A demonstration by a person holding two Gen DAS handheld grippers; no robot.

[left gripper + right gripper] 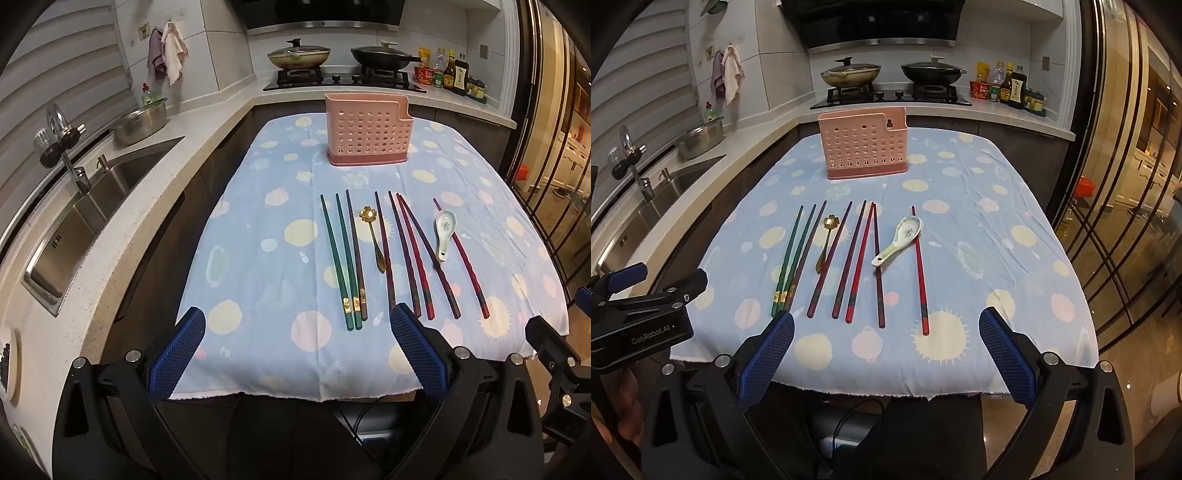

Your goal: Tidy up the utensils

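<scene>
On a blue dotted tablecloth (258,266) several chopsticks lie side by side: green ones (340,258) to the left, dark and red ones (413,254) to the right. Between them lies a gold flower spoon (373,236), and a white ceramic spoon (445,229) lies further right. A pink perforated utensil holder (369,129) stands upright at the far end. My left gripper (297,321) hangs open over the near table edge, holding nothing. My right gripper (886,325) is open and empty too, near the ends of the red chopsticks (860,258), with the holder (864,147) beyond.
A sink (92,206) with a faucet and a steel pot (142,120) run along the left counter. Behind the table is a stove with two lidded pans (299,55) and sauce bottles (454,74). Glass doors (1126,221) close off the right.
</scene>
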